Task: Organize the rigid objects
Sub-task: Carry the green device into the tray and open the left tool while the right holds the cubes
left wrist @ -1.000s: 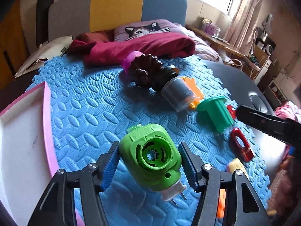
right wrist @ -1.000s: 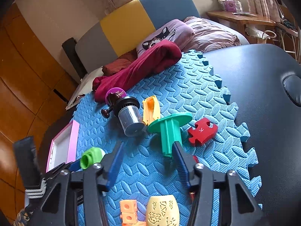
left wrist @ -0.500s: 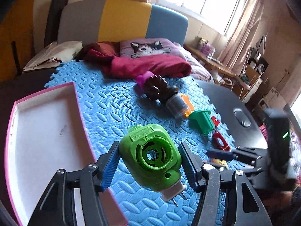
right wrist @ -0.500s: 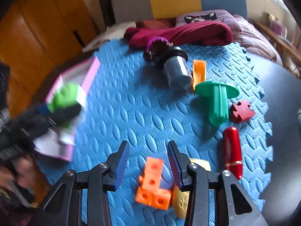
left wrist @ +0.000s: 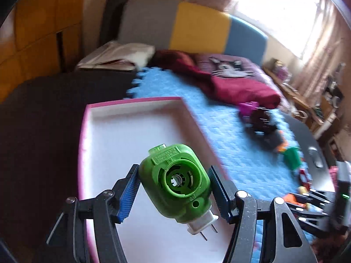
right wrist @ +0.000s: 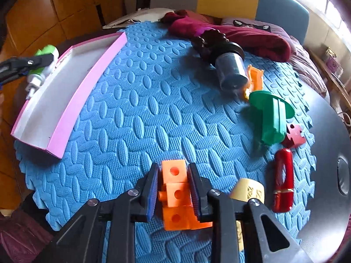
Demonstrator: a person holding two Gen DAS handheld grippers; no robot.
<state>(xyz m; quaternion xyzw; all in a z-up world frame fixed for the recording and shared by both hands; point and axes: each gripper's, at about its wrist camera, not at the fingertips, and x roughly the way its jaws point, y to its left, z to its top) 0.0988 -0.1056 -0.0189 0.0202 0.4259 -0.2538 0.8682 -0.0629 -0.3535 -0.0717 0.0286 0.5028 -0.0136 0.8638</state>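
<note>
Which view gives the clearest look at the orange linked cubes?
The right wrist view: the orange linked cubes sit sharp and close between the right gripper's closing jaws, on the blue foam mat. The left wrist view catches only a blurred orange speck at its right edge.

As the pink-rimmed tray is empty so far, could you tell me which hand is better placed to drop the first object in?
Left: its gripper already holds the green plastic plug-in device over the pink-rimmed white tray. The right gripper is closing on orange linked cubes on the mat.
</note>
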